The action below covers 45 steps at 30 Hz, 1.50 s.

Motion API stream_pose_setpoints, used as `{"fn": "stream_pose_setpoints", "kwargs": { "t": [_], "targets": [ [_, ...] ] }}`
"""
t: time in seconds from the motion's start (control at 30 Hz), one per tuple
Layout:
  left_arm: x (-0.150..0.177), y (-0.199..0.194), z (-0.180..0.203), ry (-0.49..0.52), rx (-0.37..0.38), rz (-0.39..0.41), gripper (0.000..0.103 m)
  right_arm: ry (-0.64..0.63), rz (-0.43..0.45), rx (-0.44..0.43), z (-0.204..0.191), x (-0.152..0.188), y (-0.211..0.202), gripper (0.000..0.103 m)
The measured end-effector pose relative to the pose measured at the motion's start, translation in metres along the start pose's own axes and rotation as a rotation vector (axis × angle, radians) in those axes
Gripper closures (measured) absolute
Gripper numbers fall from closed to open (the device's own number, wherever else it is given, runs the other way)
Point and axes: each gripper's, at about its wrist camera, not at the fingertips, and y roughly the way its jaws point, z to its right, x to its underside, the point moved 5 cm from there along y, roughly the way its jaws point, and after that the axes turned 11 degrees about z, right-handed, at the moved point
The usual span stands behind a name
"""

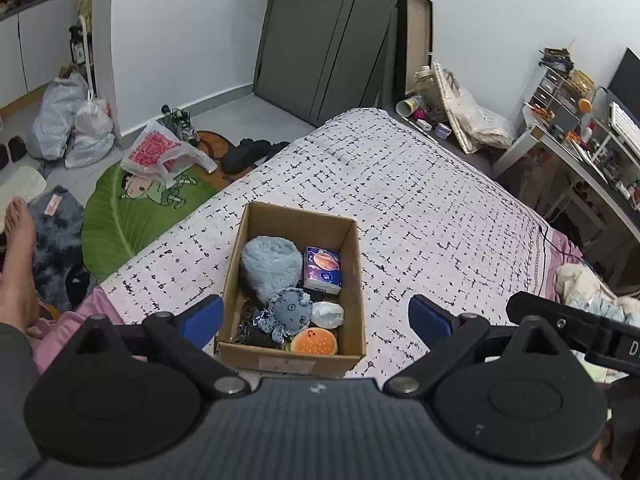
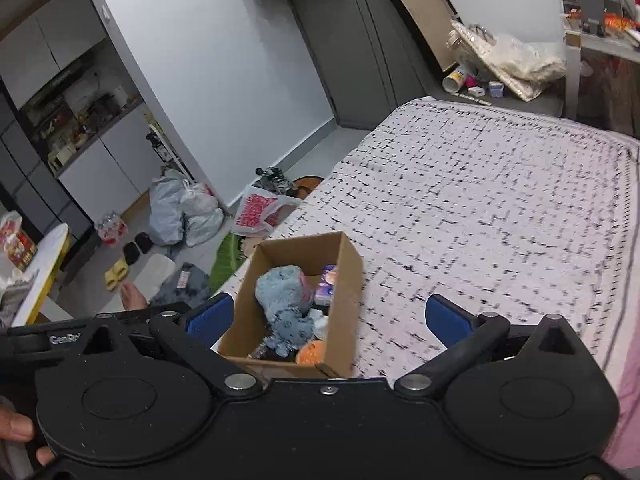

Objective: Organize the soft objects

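Observation:
A brown cardboard box (image 1: 352,280) (image 2: 344,292) stands on the bed's black-and-white blanket (image 1: 420,200). Inside lie a fluffy pale-blue plush (image 1: 270,264), a blue tissue pack (image 1: 323,270), a small blue-grey octopus toy (image 1: 290,312), a white soft ball (image 1: 328,315) and an orange burger squishy (image 1: 314,342). My left gripper (image 1: 316,316) hovers above the box's near end, open, its blue pads wide on either side with nothing held. My right gripper (image 2: 330,318) is also open and empty, above the box's near right corner. The right view shows the plush (image 2: 280,288) and octopus (image 2: 290,326).
Left of the bed lie a green leaf-shaped mat (image 1: 132,216), plastic bags (image 1: 160,152) and shoes (image 1: 244,152) on the floor. A person's bare foot (image 1: 18,256) rests at the left. A cluttered desk (image 1: 580,152) stands at the right, a dark door (image 1: 328,40) behind.

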Motion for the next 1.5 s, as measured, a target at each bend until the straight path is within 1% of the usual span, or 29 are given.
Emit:
{"fn": "stream_pose_setpoints", "kwargs": {
  "t": [0.03, 0.13, 0.33, 0.43, 0.53, 0.77, 0.9, 1.03, 1.2, 1.5],
  "targets": [
    [0.001, -0.005, 0.003, 0.012, -0.001, 0.004, 0.001, -0.005, 0.003, 0.004, 0.0, 0.0, -0.005, 0.0],
    [0.003, -0.019, 0.01, 0.038, -0.004, 0.017, 0.001, -0.004, 0.013, 0.002, 0.001, 0.002, -0.019, 0.0],
    [0.009, -0.044, 0.024, 0.064, -0.002, 0.035, 0.001, -0.012, 0.04, -0.006, 0.003, 0.003, -0.047, 0.0],
    [0.011, -0.054, 0.031, 0.084, 0.004, 0.038, 0.001, -0.037, 0.044, -0.007, 0.002, 0.005, -0.06, 0.0],
    [0.012, -0.063, 0.038, 0.1, -0.001, 0.05, 0.001, -0.06, 0.053, 0.009, 0.003, 0.005, -0.074, 0.0],
    [0.019, -0.084, 0.061, 0.154, 0.022, 0.08, 0.001, -0.067, 0.079, 0.016, 0.01, 0.007, -0.103, 0.0],
    [0.026, -0.093, 0.072, 0.154, 0.045, 0.086, 0.001, -0.053, 0.096, 0.029, 0.017, 0.007, -0.119, 0.0],
    [0.033, -0.099, 0.08, 0.156, 0.05, 0.093, 0.001, -0.053, 0.103, 0.041, 0.021, 0.011, -0.129, 0.0],
    [0.041, -0.108, 0.082, 0.137, 0.054, 0.097, 0.001, -0.046, 0.106, 0.036, 0.023, 0.016, -0.137, 0.0],
    [0.056, -0.122, 0.085, 0.153, 0.051, 0.108, 0.001, -0.06, 0.118, 0.022, 0.017, 0.023, -0.152, 0.0]
  ]
}}
